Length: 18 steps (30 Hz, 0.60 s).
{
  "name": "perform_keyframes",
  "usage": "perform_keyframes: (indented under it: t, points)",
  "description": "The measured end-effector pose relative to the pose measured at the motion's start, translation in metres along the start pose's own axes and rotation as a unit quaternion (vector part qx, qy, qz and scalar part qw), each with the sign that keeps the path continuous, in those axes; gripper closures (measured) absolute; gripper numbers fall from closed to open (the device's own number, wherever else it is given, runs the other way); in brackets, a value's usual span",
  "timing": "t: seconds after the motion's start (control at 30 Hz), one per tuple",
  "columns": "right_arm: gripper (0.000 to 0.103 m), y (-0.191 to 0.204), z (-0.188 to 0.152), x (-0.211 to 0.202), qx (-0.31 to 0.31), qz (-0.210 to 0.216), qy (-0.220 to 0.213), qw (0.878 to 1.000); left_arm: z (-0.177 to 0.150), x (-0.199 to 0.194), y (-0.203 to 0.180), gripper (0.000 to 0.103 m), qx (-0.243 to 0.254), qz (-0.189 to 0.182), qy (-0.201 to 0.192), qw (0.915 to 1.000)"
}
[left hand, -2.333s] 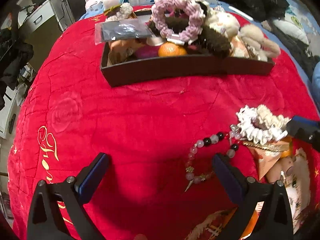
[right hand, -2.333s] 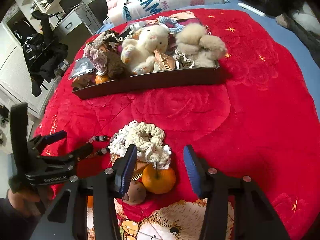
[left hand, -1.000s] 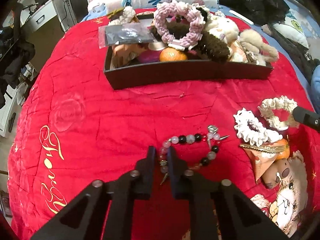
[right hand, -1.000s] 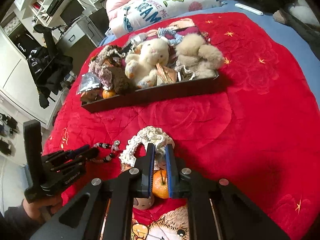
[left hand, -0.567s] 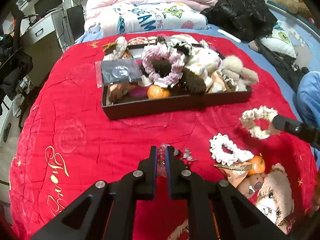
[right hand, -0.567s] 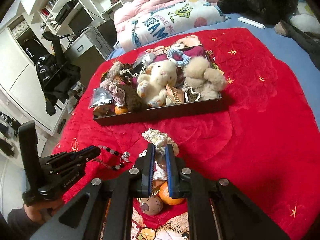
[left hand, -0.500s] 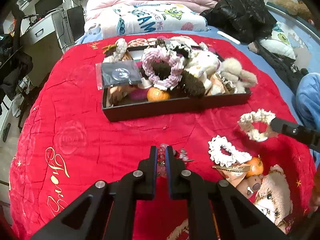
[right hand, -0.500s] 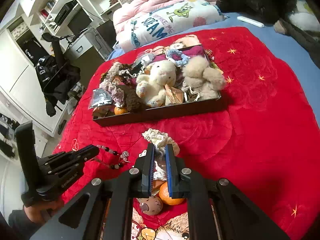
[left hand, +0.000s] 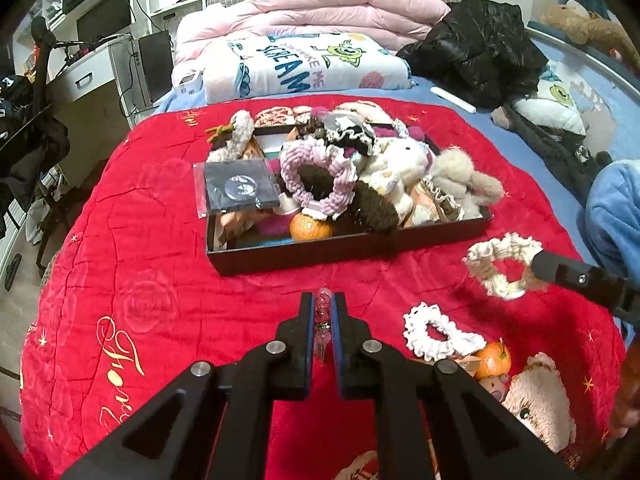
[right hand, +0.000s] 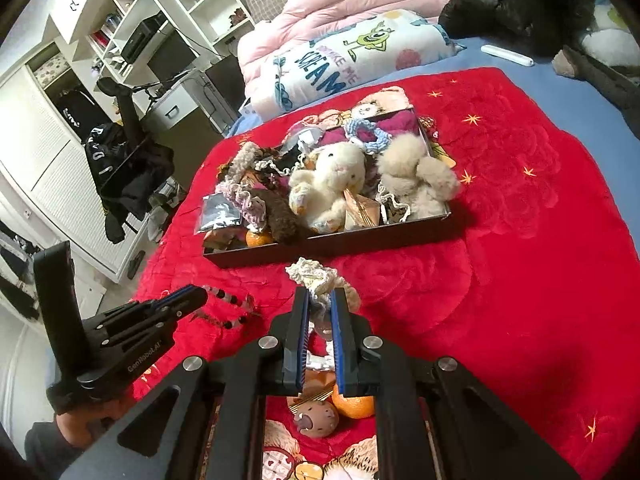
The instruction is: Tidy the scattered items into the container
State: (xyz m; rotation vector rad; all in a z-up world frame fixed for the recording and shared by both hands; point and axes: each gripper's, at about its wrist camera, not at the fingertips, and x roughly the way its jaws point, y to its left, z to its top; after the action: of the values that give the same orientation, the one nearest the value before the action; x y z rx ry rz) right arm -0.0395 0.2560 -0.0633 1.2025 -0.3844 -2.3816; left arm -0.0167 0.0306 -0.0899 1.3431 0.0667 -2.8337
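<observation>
Tray (left hand: 344,254) sits straight ahead of both hand-held grippers on the red bedspread (left hand: 140,272), and it's already heaped: plush rabbit (left hand: 394,164), pink braided ring (left hand: 318,176), an orange (left hand: 310,227), a packet (left hand: 238,190) and more. So most of the tidying looks done!

Left hand-held gripper (left hand: 323,312) is clamped tight on the bead bracelet (left hand: 323,308), lifted off the bedspread; the right wrist view shows its beads (right hand: 230,308) dangling from the tips. Right hand-held gripper (right hand: 320,312) is pinched on the cream scrunchie (left hand: 502,266), held up in the air, just short of the tray's near wall.

Neither item is in yet: both need carrying forward over the wall and dropping onto the pile.

Left behind, down by the right hand-held gripper's base: a white scrunchie (left hand: 438,332), a second orange (left hand: 492,360), a small brown toy (right hand: 314,418) and a gold-trimmed wrapper I can't identify. A few more trips, I'd judge.
</observation>
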Motion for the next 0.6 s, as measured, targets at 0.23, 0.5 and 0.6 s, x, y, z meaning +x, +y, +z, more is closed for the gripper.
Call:
perform_keyframes:
  t: [0.23, 0.5, 0.6]
  points:
    - [0.092, 0.007, 0.001, 0.000, -0.011, 0.012, -0.008, 1.000, 0.003, -0.002, -0.004, 0.095, 0.006, -0.002, -0.011, 0.9999]
    - [0.092, 0.005, 0.006, -0.004, -0.005, 0.023, -0.020, 1.000, 0.010, -0.010, -0.006, 0.095, 0.011, -0.009, -0.032, 0.9994]
    - [0.092, 0.008, 0.008, -0.006, -0.012, 0.023, -0.030, 0.999, 0.012, -0.011, -0.004, 0.095, 0.007, -0.009, -0.036, 0.9993]
